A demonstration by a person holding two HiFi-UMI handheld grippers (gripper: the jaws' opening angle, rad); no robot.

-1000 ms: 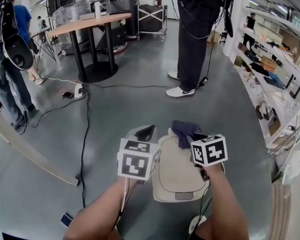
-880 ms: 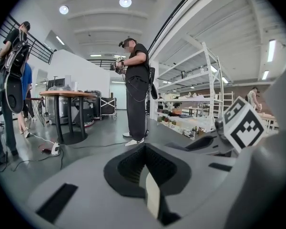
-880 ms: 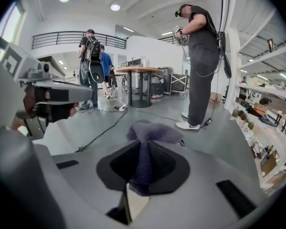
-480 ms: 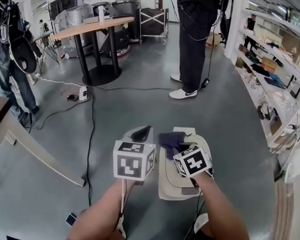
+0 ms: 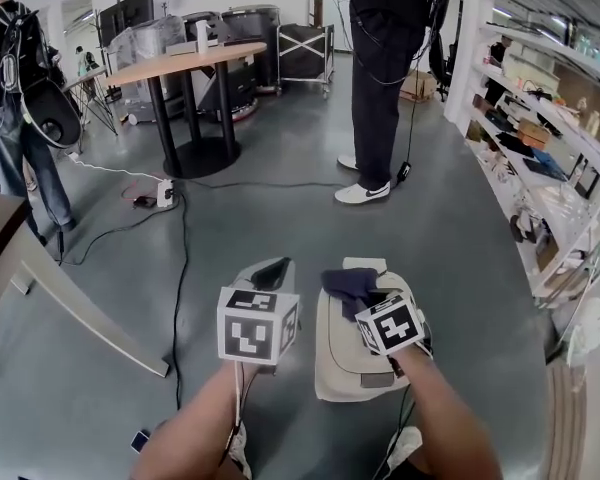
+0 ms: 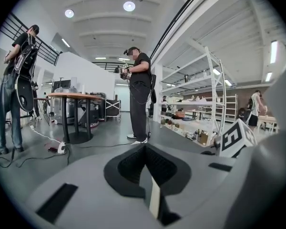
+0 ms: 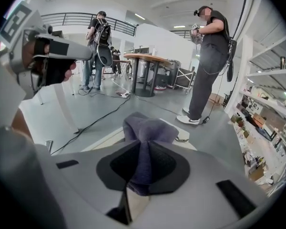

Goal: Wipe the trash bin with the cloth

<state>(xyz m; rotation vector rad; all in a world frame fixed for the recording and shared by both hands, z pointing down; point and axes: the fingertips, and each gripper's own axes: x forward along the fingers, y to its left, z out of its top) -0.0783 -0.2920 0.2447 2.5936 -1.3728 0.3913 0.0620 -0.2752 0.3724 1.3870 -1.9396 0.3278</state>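
We see the beige trash bin point(image 5: 345, 353) standing upright, lid down with a small grey tab at its near edge, and the dark purple cloth point(image 5: 346, 282) bunched on that lid's far end, pinched between the right gripper point(image 7: 142, 147) jaws.

The left hand-held gripper point(image 6: 146, 151) fills the lower part of the view. Its two jaws are pressed together, and nothing is between the dark pads. Straight ahead of it, a person in black clothes point(image 6: 139, 94) stands on the grey floor point(image 6: 105, 144). Ahead and to the left is a round table point(image 6: 76, 96) on dark legs, and a white power strip point(image 6: 62, 148) lies on the floor near it, with cables. At the far left stands another person point(image 6: 14, 89) carrying a backpack. To the right are white shelves point(image 6: 195, 109), and close on the right a marker cube point(image 6: 236, 137) shows.
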